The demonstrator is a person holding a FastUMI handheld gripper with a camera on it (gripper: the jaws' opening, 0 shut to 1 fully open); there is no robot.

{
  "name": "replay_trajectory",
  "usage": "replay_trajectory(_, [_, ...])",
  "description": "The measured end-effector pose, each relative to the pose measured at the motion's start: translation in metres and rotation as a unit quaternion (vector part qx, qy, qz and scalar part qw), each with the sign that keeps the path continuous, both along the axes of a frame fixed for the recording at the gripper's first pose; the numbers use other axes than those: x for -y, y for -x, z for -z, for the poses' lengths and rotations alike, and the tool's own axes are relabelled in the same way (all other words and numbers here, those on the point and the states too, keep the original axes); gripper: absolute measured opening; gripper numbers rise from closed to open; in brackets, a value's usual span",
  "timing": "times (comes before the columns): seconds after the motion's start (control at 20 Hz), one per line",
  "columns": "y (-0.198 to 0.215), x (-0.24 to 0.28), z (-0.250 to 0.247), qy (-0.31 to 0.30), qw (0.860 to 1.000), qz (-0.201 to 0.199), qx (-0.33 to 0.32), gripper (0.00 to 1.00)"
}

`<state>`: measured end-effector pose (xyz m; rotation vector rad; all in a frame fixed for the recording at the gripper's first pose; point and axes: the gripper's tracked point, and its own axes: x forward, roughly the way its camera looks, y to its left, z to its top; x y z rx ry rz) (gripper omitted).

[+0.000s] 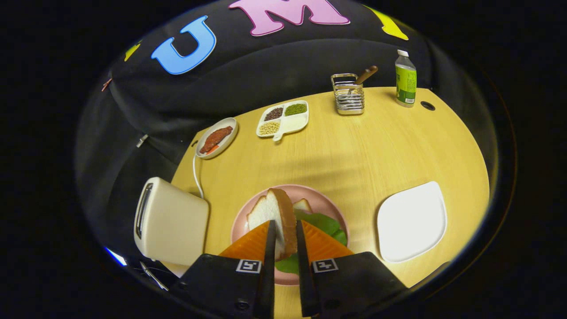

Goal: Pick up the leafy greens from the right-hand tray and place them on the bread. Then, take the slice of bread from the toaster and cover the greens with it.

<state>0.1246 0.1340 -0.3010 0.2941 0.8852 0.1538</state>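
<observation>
At the bottom centre of the frame the gripper (283, 241) is clamped on a slice of bread (278, 218), one finger pressing each flat face, so the slice stands on edge between them with its brown crust turned to the right. Held by its faces like this, it can be tipped flat without slipping out, which suits laying it down as a lid.

Directly under and just beyond the fingers, low in the middle of the frame, sits the pink plate (327, 203). The leafy greens (322, 221) already lie on it, spread to the right of the held slice, and a corner of the lower bread (303, 205) peeks out behind them. The greens step looks done; the held slice hangs above them, apparently about to be lowered as the cover.

At lower left stands the cream toaster (172, 220), its slot facing up and its white cord (195, 175) trailing back across the wooden table (376, 146). At lower right the white tray (412, 221) lies bare, presumably where the greens came from.

Farther off, at upper left of the table, an oval dish (217, 138) holds a reddish strip, and a divided dish (283, 118) holds beans and seeds. At upper right are a wire caddy (348, 95) with a wooden handle and a green-labelled bottle (405, 79), well clear of the work.
</observation>
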Motion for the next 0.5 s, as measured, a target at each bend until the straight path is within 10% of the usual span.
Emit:
replay_trajectory(0.2, [0.004, 0.017, 0.009, 0.038, 0.999, 0.006, 0.003, 0.46])
replay_trajectory(0.35, [0.006, 0.020, -0.001, 0.048, 0.998, -0.006, 0.029, 0.90])
replay_trajectory(0.5, [0.011, 0.029, -0.021, 0.045, 0.998, 0.010, 0.053, 0.99])
